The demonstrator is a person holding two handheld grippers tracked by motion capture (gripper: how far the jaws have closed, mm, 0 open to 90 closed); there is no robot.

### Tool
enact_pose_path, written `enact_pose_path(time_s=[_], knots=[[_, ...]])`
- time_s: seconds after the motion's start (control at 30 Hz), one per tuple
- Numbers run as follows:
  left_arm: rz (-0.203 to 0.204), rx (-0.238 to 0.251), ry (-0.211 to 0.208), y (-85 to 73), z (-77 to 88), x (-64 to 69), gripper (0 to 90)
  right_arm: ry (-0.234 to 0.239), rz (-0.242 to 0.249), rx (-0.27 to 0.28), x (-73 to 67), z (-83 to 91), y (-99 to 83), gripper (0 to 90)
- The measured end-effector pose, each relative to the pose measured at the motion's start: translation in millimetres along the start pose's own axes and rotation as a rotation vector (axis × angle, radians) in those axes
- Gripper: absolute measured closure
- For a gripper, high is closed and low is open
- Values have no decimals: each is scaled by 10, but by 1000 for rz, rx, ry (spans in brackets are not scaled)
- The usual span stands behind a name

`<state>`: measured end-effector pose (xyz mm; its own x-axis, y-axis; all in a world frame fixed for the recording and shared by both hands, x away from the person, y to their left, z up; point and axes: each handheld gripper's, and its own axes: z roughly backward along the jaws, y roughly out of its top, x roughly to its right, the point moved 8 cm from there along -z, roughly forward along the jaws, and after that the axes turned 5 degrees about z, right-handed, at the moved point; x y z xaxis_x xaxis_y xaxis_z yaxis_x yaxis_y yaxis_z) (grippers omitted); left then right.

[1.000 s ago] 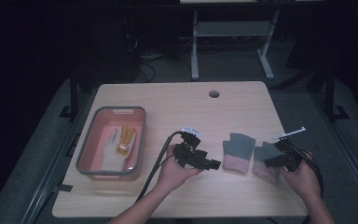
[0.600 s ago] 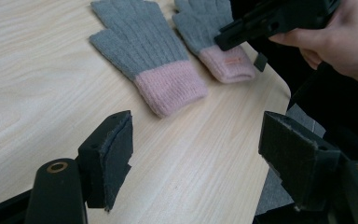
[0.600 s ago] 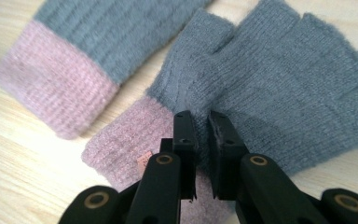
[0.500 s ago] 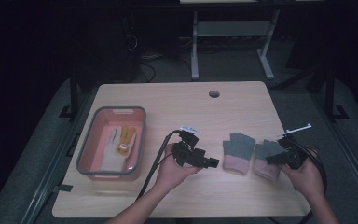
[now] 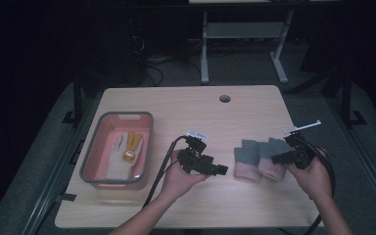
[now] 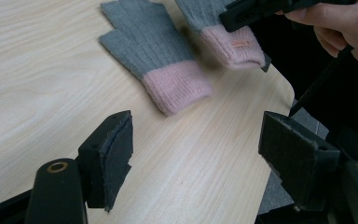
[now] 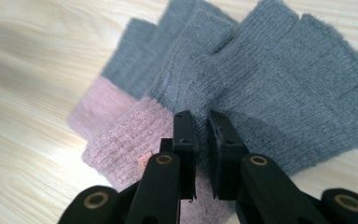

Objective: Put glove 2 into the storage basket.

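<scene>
The right gripper (image 5: 280, 157) is pinching the near glove (image 7: 261, 93) with its fingers squeezed together on the wool where pink meets grey. That glove is lying at four o'clock on the table (image 5: 196, 112), touching the other glove (image 5: 247, 159). The left gripper (image 5: 220, 170) is waiting at six o'clock, fingers wide apart, holding nothing. A pink tray (image 5: 90, 169) is sitting at eight o'clock.

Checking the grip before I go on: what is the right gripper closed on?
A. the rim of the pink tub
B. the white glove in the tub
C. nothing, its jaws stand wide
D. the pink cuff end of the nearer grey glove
D: in the right gripper view the right gripper has its jaws pinched together on the nearer grey glove at its pink cuff.
</scene>
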<state>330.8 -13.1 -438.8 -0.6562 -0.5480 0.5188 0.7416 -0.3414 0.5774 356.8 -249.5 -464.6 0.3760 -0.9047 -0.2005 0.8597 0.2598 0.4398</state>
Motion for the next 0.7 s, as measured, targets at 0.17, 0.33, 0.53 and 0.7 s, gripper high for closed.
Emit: enact_pose_path(time_s=[0.17,0.33,0.53,0.7], knots=[[2,-3,1,-5,6,-13,262,17,14,-4,-113,-55,86,822],[6,-3,5,-7,-3,-23,263,25,43,-9,-246,-131,188,821],[18,0,3,-6,-15,-50,263,31,72,-25,-356,-244,288,819],[19,-3,3,-1,-36,-68,264,31,85,-47,-408,-344,313,817]])
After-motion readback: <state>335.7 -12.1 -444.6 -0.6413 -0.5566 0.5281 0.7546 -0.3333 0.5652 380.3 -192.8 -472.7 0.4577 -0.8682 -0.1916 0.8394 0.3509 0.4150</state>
